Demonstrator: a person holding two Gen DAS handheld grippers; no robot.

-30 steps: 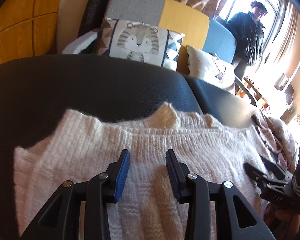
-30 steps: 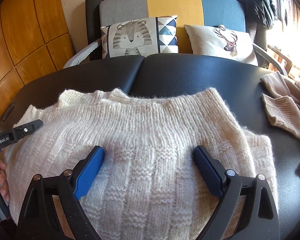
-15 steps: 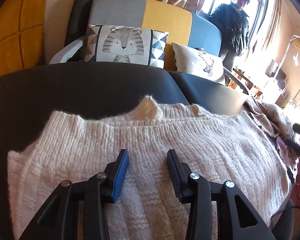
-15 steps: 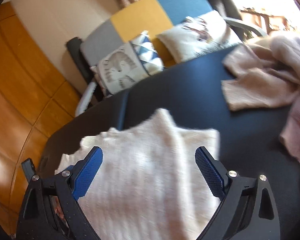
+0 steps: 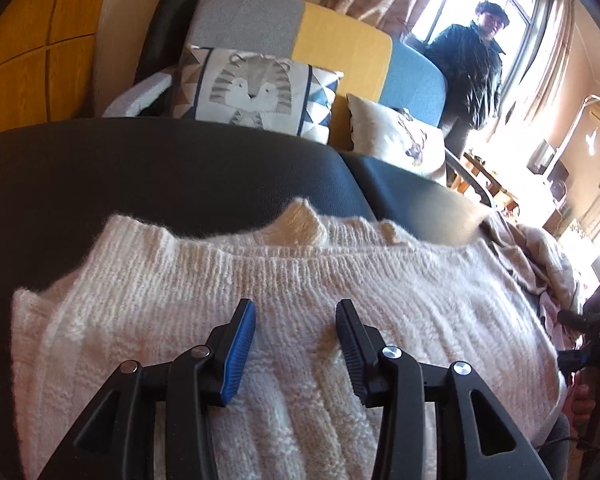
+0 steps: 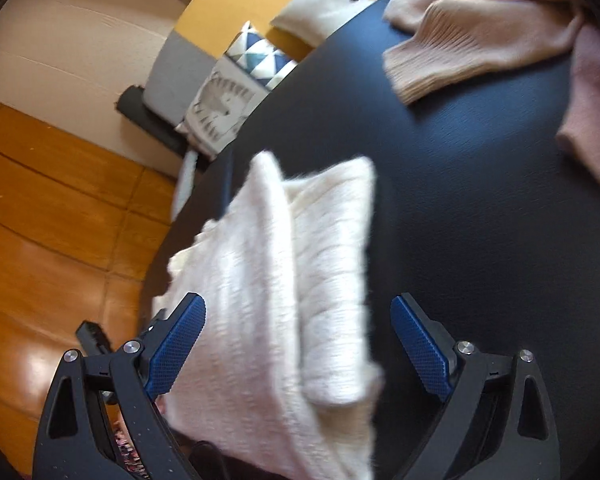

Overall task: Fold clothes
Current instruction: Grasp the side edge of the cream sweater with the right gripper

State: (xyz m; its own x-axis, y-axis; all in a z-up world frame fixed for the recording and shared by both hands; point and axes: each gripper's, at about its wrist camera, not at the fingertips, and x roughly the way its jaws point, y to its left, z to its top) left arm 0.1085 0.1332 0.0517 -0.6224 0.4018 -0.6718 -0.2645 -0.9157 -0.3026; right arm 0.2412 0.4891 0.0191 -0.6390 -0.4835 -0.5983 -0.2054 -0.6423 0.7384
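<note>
Basically sitting between folds, cream knit sweater lying folded on the black padded table, left gripper hovering half-open and empty above it, right gripper gaping wide, gripping nothing, probably needing that pink sweater next.

The right hand-held gripper stands wide open at the bottom of the frame over a folded cream sweater on the black table. Pink garments lie upper right.
</note>
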